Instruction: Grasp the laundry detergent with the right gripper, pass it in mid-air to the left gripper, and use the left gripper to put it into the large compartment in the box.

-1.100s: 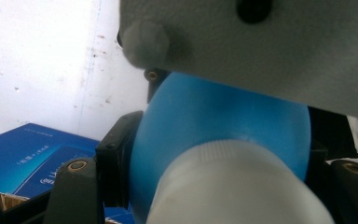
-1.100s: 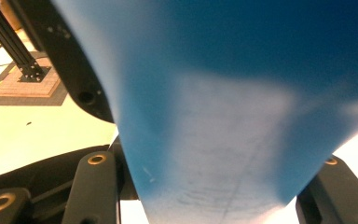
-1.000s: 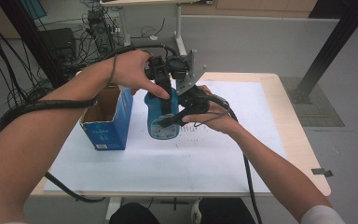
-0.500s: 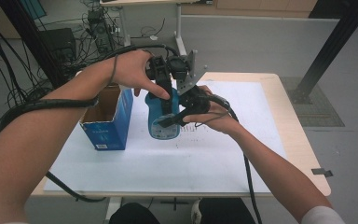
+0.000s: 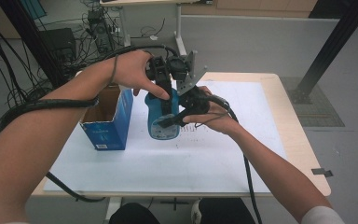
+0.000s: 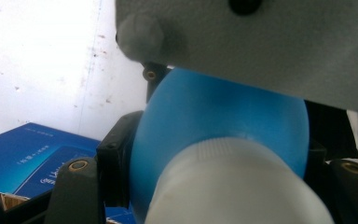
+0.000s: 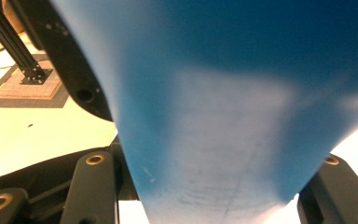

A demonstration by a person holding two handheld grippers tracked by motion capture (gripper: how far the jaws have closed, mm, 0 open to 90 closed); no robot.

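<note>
High view overlooks table (image 5: 242, 158); both gripper views close-up, sharing blue bottle (image 5: 161, 122).

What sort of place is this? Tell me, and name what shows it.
Probably a lab or workshop set up for recording. A table covered with white paper stands on a bare grey floor, cables and electronics lie heaped behind it, and a black metal frame post rises at the right.
</note>
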